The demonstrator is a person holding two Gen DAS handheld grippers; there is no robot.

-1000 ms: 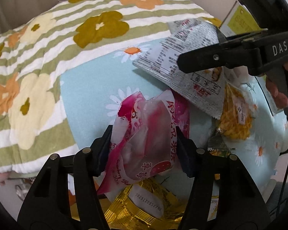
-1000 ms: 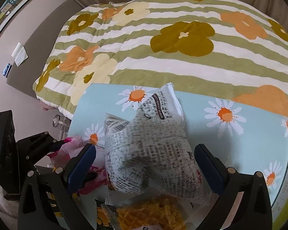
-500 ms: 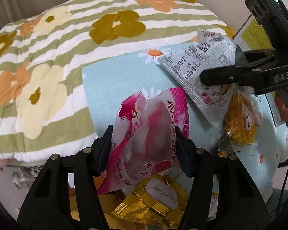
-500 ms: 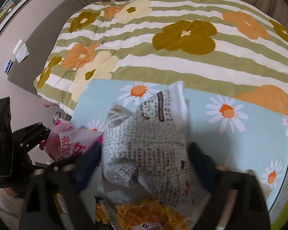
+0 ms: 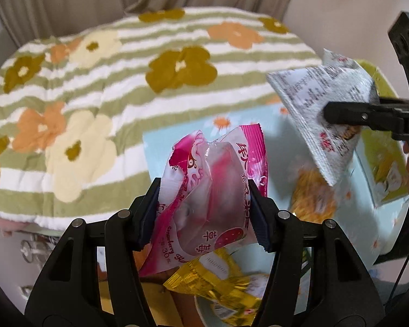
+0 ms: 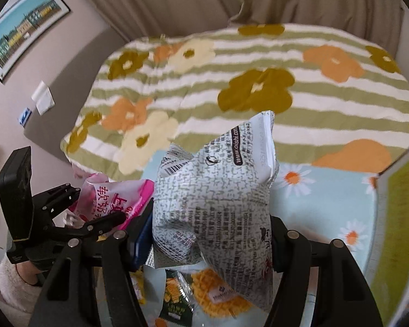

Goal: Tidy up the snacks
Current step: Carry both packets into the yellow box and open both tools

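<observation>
Right jaws closing on grey packet (image 6: 218, 204); both packets lifted

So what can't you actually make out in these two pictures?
- Left wrist view: the gold wrapper lies partly behind the pink strawberry packet held in the left gripper; its label is too small to read.
- Left wrist view: the yellow waffle snack is blurred.
- Right wrist view: the grey-print snack bag in the closing right gripper hides the table beneath.
- Right wrist view: the green cracker packet is partly covered.
</observation>
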